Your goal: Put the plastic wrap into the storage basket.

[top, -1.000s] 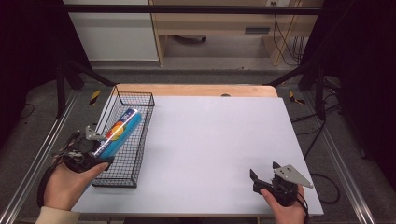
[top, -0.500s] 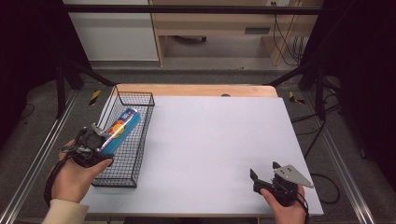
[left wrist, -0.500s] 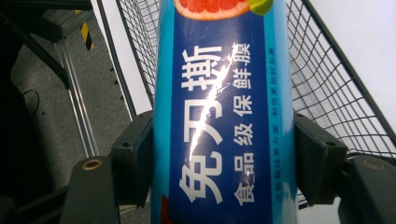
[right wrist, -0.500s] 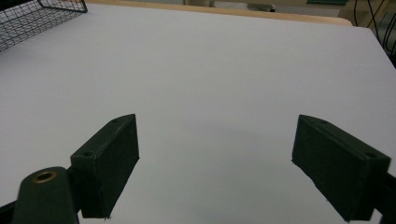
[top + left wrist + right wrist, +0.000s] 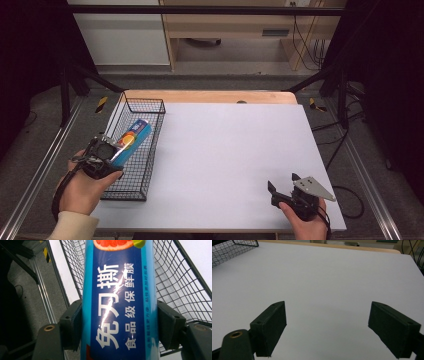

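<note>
The right tool (image 5: 327,327) hangs over the white surface (image 5: 332,280), its two black jaws standing wide apart with bare white between them. Far from the tool, at the surface's top left corner, sits the corner of a black wire basket (image 5: 232,247). A wooden edge (image 5: 337,246) runs along the surface's far side.

Grey floor (image 5: 210,82), wooden shelf unit (image 5: 225,30) behind.

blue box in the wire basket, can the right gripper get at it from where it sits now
Probably not without a long move. The right gripper sits open at the table's near right corner, the blue box is across at the wire basket, already clamped by the left gripper.
</note>
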A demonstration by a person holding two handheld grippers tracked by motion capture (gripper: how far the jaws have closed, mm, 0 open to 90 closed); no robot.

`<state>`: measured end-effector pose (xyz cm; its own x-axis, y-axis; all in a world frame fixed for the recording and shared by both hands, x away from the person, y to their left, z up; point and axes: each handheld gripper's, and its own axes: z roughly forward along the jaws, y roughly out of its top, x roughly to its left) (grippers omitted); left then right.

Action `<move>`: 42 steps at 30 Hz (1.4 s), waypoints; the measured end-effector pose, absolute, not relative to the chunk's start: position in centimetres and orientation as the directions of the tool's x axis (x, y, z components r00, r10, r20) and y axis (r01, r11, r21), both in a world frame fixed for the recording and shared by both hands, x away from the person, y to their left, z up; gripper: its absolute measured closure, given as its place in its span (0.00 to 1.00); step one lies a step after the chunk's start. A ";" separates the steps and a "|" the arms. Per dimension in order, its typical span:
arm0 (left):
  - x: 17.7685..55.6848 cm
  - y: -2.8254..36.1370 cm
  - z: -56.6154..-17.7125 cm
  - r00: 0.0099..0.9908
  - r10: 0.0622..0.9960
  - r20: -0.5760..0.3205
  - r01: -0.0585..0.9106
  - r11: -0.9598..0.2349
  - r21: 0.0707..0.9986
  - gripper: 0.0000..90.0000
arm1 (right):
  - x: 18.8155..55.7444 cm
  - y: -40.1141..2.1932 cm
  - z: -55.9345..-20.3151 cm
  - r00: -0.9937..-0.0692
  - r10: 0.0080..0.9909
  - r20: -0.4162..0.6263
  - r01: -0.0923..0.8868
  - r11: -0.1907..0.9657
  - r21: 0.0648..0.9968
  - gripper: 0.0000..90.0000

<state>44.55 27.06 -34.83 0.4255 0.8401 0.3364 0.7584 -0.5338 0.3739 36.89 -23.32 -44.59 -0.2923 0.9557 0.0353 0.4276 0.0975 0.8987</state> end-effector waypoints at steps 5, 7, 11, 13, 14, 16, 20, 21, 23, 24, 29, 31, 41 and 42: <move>44.8 26.9 -35.0 0.434 0.834 0.342 0.762 -0.542 0.354 0.36 | 36.9 -23.3 -44.6 -0.291 0.956 0.037 0.429 0.096 0.898 0.17; 44.9 26.8 -35.1 0.434 0.831 0.347 0.764 -0.544 0.348 0.36 | 36.9 -23.3 -44.6 -0.292 0.956 0.036 0.429 0.097 0.898 0.17; 45.1 26.7 -35.3 0.425 0.840 0.337 0.772 -0.531 0.350 0.36 | 36.9 -23.3 -44.6 -0.292 0.956 0.036 0.429 0.097 0.898 0.17; 45.3 26.6 -35.4 0.429 0.836 0.343 0.774 -0.536 0.338 0.36 | 36.9 -23.3 -44.6 -0.292 0.956 0.036 0.429 0.097 0.898 0.17; 45.3 26.6 -35.4 0.427 0.836 0.344 0.775 -0.534 0.337 0.36 | 36.9 -23.3 -44.6 -0.293 0.955 0.037 0.429 0.097 0.898 0.17; 45.5 26.5 -35.5 0.429 0.835 0.345 0.777 -0.535 0.332 0.36 | 36.9 -23.3 -44.6 -0.293 0.955 0.036 0.428 0.098 0.898 0.17; 45.7 26.3 -35.7 0.422 0.836 0.350 0.782 -0.531 0.326 0.36 | 36.9 -23.3 -44.6 -0.294 0.955 0.037 0.428 0.097 0.898 0.17; 45.7 26.3 -35.6 0.421 0.837 0.350 0.784 -0.529 0.324 0.36 | 36.9 -23.3 -44.6 -0.294 0.955 0.038 0.429 0.097 0.898 0.17; 45.7 26.3 -35.7 0.418 0.838 0.352 0.785 -0.528 0.325 0.36 | 36.9 -23.3 -44.6 -0.295 0.955 0.038 0.430 0.097 0.898 0.17; 45.8 26.3 -35.8 0.409 0.840 0.358 0.787 -0.523 0.328 0.36 | 36.9 -23.3 -44.6 -0.296 0.954 0.037 0.430 0.099 0.897 0.17; 46.0 26.1 -36.1 0.405 0.841 0.358 0.795 -0.518 0.316 0.36 | 36.9 -23.3 -44.6 -0.296 0.954 0.038 0.432 0.098 0.897 0.17; 46.0 26.1 -36.1 0.406 0.839 0.361 0.797 -0.519 0.308 0.36 | 36.9 -23.3 -44.6 -0.297 0.954 0.039 0.432 0.098 0.897 0.17; 46.4 25.8 -37.1 0.418 0.827 0.376 0.811 -0.527 0.256 0.36 | 37.0 -23.2 -44.7 -0.302 0.952 0.039 0.437 0.102 0.893 0.17; 46.4 25.8 -37.2 0.419 0.827 0.374 0.811 -0.526 0.254 0.36 | 37.0 -23.2 -44.7 -0.302 0.952 0.039 0.438 0.103 0.893 0.17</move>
